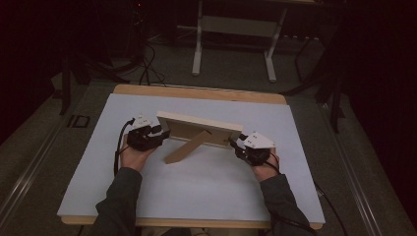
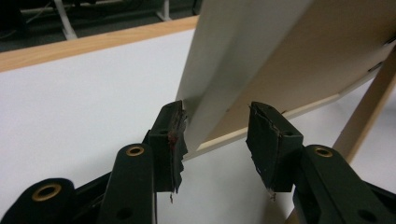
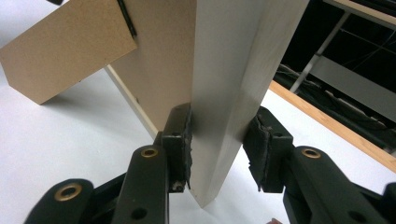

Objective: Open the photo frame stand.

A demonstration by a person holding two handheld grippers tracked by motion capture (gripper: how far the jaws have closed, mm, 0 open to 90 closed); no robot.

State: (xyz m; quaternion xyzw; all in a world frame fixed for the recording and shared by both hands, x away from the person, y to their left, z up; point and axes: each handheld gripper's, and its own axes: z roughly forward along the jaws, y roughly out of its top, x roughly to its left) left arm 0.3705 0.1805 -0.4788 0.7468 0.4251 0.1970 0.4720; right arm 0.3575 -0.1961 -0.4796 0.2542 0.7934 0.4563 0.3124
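A light wooden picture frame [image 1: 196,129] stands upright on the white tabletop [image 1: 196,191], its back toward me and its easel leg [image 1: 184,149] propped out. My left gripper [image 1: 164,132] is at the frame's left end. In the left gripper view the frame [image 2: 261,56] edge lies between the jaws of the left gripper [image 2: 217,126]; one pad touches it and the other stands off with a gap. My right gripper [image 1: 235,142] is at the right end. In the right gripper view both pads of the right gripper [image 3: 219,126] press on the frame [image 3: 233,70] edge.
The white sheet covers a wooden table whose bare far edge [image 1: 196,92] shows. Beyond it, on the dark floor, are a white table stand [image 1: 233,44] and cables [image 1: 147,69]. Both forearms rest over the table's near part.
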